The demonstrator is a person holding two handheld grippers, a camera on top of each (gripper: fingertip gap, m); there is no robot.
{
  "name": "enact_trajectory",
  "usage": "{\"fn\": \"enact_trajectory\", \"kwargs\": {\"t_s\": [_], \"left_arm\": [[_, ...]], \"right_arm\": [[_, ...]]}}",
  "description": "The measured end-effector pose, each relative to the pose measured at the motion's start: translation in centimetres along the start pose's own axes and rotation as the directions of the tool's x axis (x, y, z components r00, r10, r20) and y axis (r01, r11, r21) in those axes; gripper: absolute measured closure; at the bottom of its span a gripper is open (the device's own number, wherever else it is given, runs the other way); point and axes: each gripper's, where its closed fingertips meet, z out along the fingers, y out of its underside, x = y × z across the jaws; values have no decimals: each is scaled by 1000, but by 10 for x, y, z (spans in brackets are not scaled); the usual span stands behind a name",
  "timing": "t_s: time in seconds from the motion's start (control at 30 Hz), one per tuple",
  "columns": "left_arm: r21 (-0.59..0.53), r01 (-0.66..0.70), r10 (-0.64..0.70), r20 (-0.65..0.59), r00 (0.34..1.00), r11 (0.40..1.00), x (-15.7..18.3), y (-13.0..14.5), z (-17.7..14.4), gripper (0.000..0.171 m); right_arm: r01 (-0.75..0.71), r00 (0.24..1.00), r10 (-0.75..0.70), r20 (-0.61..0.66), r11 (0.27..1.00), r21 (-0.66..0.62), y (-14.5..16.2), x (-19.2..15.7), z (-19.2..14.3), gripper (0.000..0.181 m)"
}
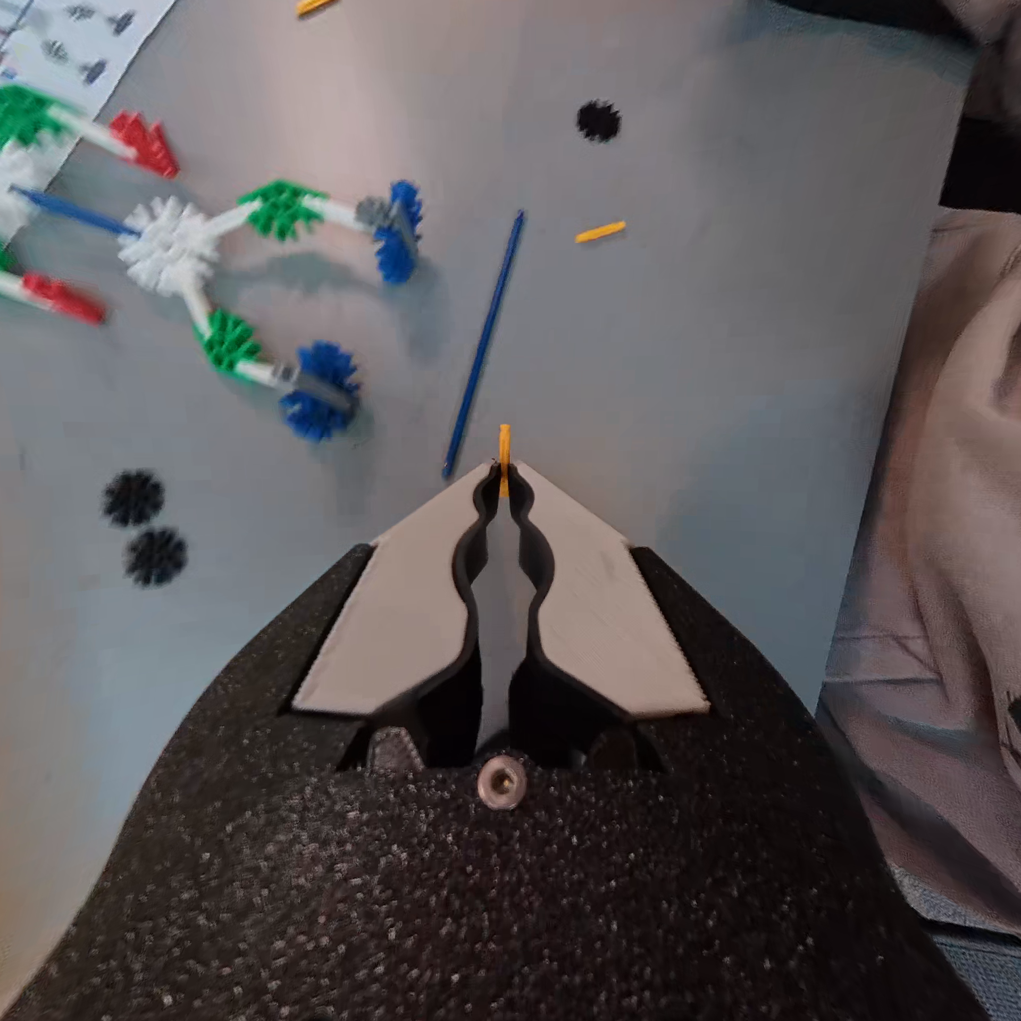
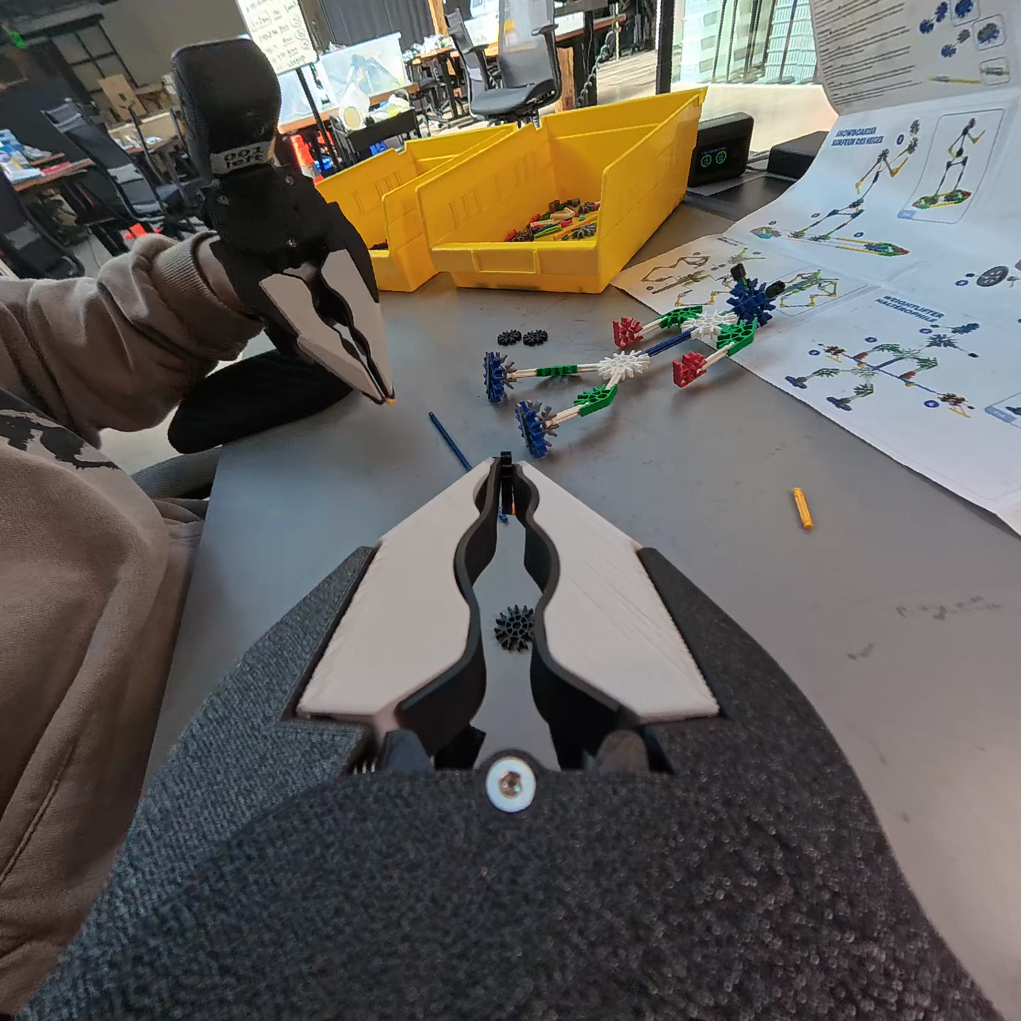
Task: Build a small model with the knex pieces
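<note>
I have a short yellow rod [image 1: 504, 454] pinched at the very tips of my left hand-held gripper [image 1: 503, 469], jaws nearly closed on it, its end poking forward above the grey table [image 1: 718, 387]. My right hand-held gripper [image 2: 506, 469] is likewise almost closed, clamping a small black connector [image 2: 505, 463] edge-on at its tips. The two sit near each other but apart, the left one off to the side in the right wrist view. A long blue rod [image 1: 483, 342] lies just beyond both tips, and a loose black gear-shaped piece [image 2: 515, 627] sits on the table under my right jaws. Further out rests the built figure [image 2: 624, 364] of white, green, red and blue parts, partly on the instruction sheet [image 2: 911, 287], with a yellow bin [image 2: 552, 265] of parts behind. Both grips are shallow, so I judge that steady pressure and slow, aligned motion matter most.
</note>
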Motion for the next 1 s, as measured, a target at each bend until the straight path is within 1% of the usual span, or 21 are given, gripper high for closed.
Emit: {"fn": "enact_trajectory", "kwargs": {"t_s": [0.1,0.17,0.23,0.3,0.37,0.43,0.47,0.5,0.53,0.57,0.63,0.67,0.7,0.77,0.8,0.87,0.97,1.0], "left_arm": [[-38,-165,160,-95,982,986,24,-25,41,170],[-56,-290,277,-175,945,955,36,-32,59,170],[-54,-382,356,-265,896,923,47,-34,69,170],[-69,-446,403,-324,856,893,49,-31,75,170],[-81,-486,432,-348,832,870,45,-28,79,169],[-88,-491,432,-359,827,867,40,-29,78,168],[-94,-490,430,-358,829,867,37,-29,76,165],[-71,-475,424,-350,835,877,36,-34,73,163],[-24,-439,405,-341,848,898,37,-44,70,163],[24,-384,370,-326,870,923,36,-55,67,163],[115,-256,277,-255,926,960,28,-81,64,163],[164,-187,221,-226,949,969,24,-94,63,163],[211,-114,161,-222,962,971,22,-105,62,162],[268,29,47,-275,960,963,22,-121,60,158],[270,87,1,-310,951,959,22,-125,61,158],[273,154,-44,-371,927,949,25,-128,61,157],[271,165,-58,-362,930,948,22,-121,63,161],[270,161,-55,-362,931,949,22,-118,62,168]], "right_arm": [[10,1000,-10,4,1000,-9,3,-2,2,179],[8,1000,-8,4,1000,-4,3,-3,1,179],[13,1000,-13,9,1000,10,1,-4,-1,179],[15,1000,-15,17,1000,11,1,-6,-1,179],[24,999,-24,24,1000,-1,3,-8,0,179],[37,999,-37,28,999,-15,5,-10,2,179],[44,999,-43,26,999,-21,6,-10,2,179],[49,998,-49,26,998,-24,7,-11,3,179],[54,998,-53,28,998,-27,7,-11,3,179],[55,998,-55,31,998,-27,7,-12,4,179],[39,998,-37,58,999,-28,7,-15,6,179],[22,996,-20,82,999,-34,7,-17,9,179],[9,994,-4,107,999,-47,8,-18,13,179],[0,988,16,155,995,-102,11,-20,22,179],[-4,984,26,175,992,-130,11,-21,27,179],[-16,971,56,231,985,-173,9,-25,36,179],[-3,954,68,291,975,-221,7,-28,47,179],[6,947,71,315,972,-237,9,-29,50,179]]}}
